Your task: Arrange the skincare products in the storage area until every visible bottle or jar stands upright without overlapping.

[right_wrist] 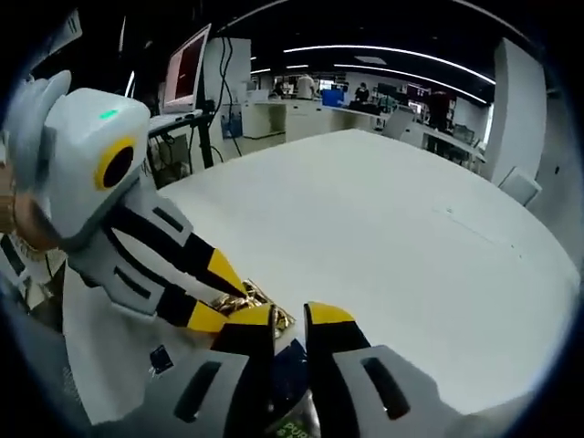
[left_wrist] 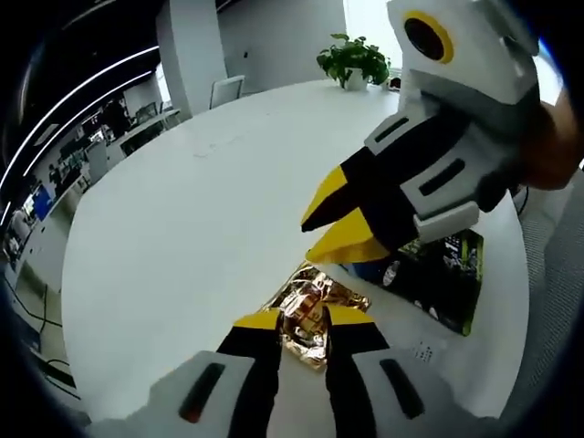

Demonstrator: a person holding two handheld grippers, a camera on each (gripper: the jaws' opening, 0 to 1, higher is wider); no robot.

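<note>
1. Biggest risk imo: both grippers are crowded onto the same spot at the near edge of the white table (left_wrist: 182,228). The left gripper (left_wrist: 303,319) has its jaws either side of a crinkly gold foil packet (left_wrist: 315,306), and the right gripper (left_wrist: 333,224) hovers just above it. One careless move and the jaws knock into each other.
2. The foil looks slippery and crumpled, so I'd guess a pinch could slide off or drag it toward the table edge.
3. Left jaws: slightly apart, foil between the tips. Can't tell if they've actually clamped it.
4. Right gripper (right_wrist: 289,319): jaws narrowly apart over a dark blue and green packet (right_wrist: 290,383). Whether it's gripped or just framed, can't tell.
5. No bottle or jar that I can make out, just flat packets, including a dark green one (left_wrist: 438,278) beside the foil.
</note>
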